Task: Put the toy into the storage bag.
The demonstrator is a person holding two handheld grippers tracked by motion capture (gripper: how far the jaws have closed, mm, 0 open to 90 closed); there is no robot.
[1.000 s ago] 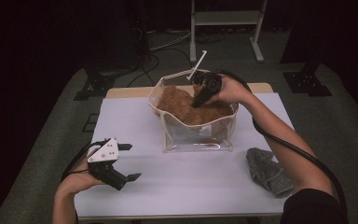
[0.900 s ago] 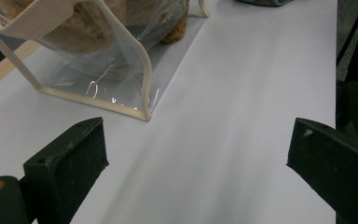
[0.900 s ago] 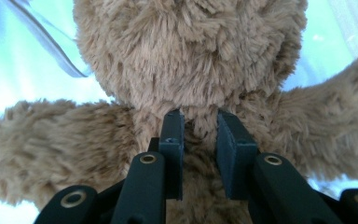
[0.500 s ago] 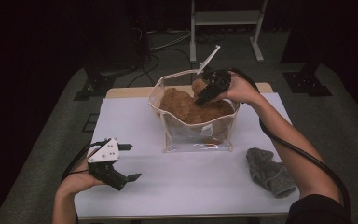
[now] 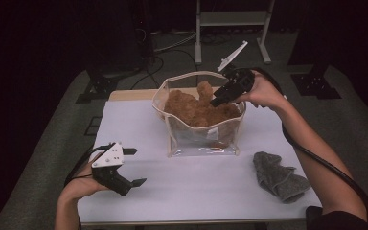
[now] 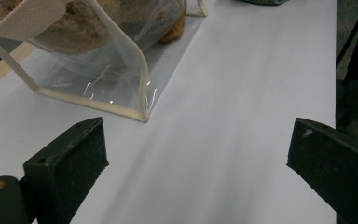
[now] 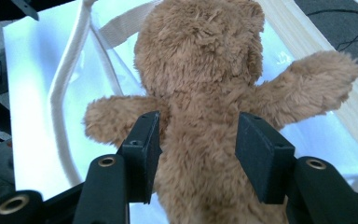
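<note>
Right hand-held gripper [image 5: 219, 99] at the far rim of the clear bag [image 5: 199, 136], jaws about half spread; they have just been opening. Its own view shows the brown teddy bear [image 7: 200, 93] between the two pads, fur close to both, no firm pinch evident; reads as a release. Bear sits inside the bag, back toward that gripper, arms out to either side, head up above the bag's cream-trimmed rim.

Left hand-held gripper [image 5: 133, 182] low over the near left of the surface, jaws wide, nothing between them. Its view looks across bare white surface [image 6: 242, 116] toward the bag's near corner.

Step in hand, as I judge it: bear dropped into the bag, right gripper letting go. Next move likely calls for drawing the right gripper clear of the rim without snagging fur or tipping the soft-walled bag, then perhaps steadying or closing the bag with the idle left gripper.

Surface: white sheet over a pale wooden top, strip of wood showing at the far edge. Grey cloth [image 5: 279, 176] crumpled on the near right, well apart from the bag.

Room: dark, grey floor, cables trailing, a metal stand [image 5: 230, 21] beyond the surface.
</note>
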